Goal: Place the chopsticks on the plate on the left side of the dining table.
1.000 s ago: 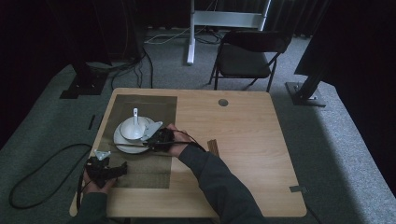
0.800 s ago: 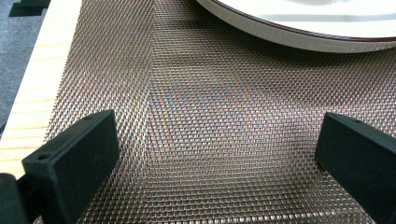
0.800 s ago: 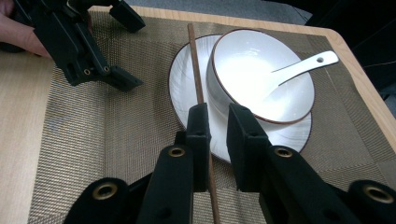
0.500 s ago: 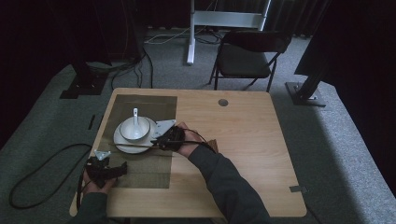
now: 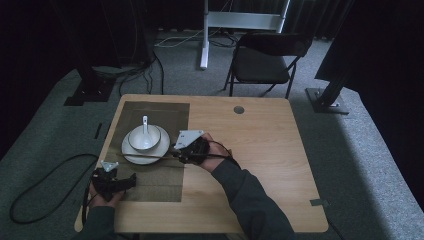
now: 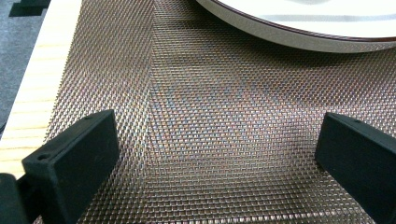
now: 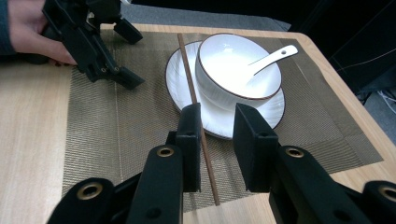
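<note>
A white bowl [image 5: 144, 137] with a white spoon [image 5: 145, 122] in it stands on a white plate [image 5: 127, 150], on a woven placemat [image 5: 155, 185]. A thin brown chopstick [image 7: 189, 70] lies loose across the plate's rim [image 7: 273, 114] and onto the mat. It passes close by the inner face of one jaw of my right gripper [image 7: 217, 116]. Those jaws have just been opening and press on nothing. In the high view the right gripper [image 5: 192, 147] sits just right of the plate. My left gripper [image 5: 112, 181] rests low over the mat [image 6: 210, 116], its jaws wide apart, with the plate edge [image 6: 303, 37] ahead.
The wooden table [image 5: 280, 140] has a small round hole [image 5: 239, 109] near its far edge. A dark chair [image 5: 265, 60] stands beyond it. The person's hand [image 7: 23, 23] and the left gripper [image 7: 88, 37] appear far off in the right gripper view.
My right gripper has drawn back to the right, away from the plate, and its jaws have widened. The chopstick stays lying on the plate's rim. The left gripper has not moved.
</note>
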A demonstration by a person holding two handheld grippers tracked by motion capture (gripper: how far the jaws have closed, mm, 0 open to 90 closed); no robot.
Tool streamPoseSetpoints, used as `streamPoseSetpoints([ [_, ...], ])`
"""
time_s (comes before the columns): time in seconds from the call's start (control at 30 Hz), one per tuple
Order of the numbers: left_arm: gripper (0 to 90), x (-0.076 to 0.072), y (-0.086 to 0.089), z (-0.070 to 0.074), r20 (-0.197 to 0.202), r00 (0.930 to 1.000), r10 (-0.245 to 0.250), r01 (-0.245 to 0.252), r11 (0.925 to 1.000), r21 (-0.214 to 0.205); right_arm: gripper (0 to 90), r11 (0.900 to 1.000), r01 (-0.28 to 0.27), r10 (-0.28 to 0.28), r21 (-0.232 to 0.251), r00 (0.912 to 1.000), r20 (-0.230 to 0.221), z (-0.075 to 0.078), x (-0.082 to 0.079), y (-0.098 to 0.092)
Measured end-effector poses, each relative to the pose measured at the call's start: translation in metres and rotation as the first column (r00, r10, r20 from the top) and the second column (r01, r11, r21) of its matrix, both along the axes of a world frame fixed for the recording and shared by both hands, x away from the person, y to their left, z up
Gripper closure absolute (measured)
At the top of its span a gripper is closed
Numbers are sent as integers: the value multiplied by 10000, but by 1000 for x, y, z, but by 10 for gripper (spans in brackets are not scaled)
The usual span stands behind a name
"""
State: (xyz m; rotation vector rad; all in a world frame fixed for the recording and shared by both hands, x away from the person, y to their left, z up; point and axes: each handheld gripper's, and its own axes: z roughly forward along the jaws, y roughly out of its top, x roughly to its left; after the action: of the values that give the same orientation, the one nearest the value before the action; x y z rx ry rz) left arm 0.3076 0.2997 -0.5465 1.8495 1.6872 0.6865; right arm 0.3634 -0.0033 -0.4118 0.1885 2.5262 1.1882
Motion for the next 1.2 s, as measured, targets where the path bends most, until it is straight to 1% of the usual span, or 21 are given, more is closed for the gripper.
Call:
streamPoseSetpoints([
  [0.03, 1, 0, 0, 0, -1, 10000, 0, 0, 10000, 1, 706, 10000, 31, -31, 18, 10000, 75, 3, -3, -3],
  [0.27, 1, 0, 0, 0, -1, 10000, 1, -1, 10000, 2, 690, 9992, 221, -226, 327, 9996, 170, 11, -13, -16],
  [0.43, 1, 0, 0, 0, 0, 10000, 1, -1, 10000, 0, 687, 9974, 554, -566, 471, 9981, 231, 14, -16, -27],
  [0.53, 1, 0, 0, 0, 0, 10000, 2, -2, 10000, 1, 687, 9949, 779, -790, 647, 9968, 149, 14, -18, -35],
  [0.63, 1, 0, 0, 0, 0, 10000, 1, -1, 10000, 0, 687, 9940, 878, -890, 655, 9959, 144, 13, -19, -38],
  [0.67, 1, 0, 0, 0, -1, 10000, 0, 0, 10000, 0, 683, 9929, 1000, -1010, 651, 9948, 125, 12, -20, -44],
  [0.8, 1, 0, 0, 0, -3, 10000, -9, 9, 10000, 14, 679, 9899, 1229, -1238, 712, 9923, 81, 11, -23, -52],
  [0.97, 1, 0, 0, 0, -2, 10000, 1, -1, 10000, -2, 670, 9844, 1442, -1447, 1003, 9895, -27, 11, -26, -62],
  [1.07, 1, 0, 0, 0, -3, 10000, 3, -3, 10000, -7, 669, 9838, 1496, -1515, 989, 9884, 123, 11, -30, -66],
  [1.2, 1, 0, 0, 0, 4, 10000, 9, -9, 10000, -13, 666, 9819, 1612, -1640, 997, 9862, 205, 10, -35, -74],
])
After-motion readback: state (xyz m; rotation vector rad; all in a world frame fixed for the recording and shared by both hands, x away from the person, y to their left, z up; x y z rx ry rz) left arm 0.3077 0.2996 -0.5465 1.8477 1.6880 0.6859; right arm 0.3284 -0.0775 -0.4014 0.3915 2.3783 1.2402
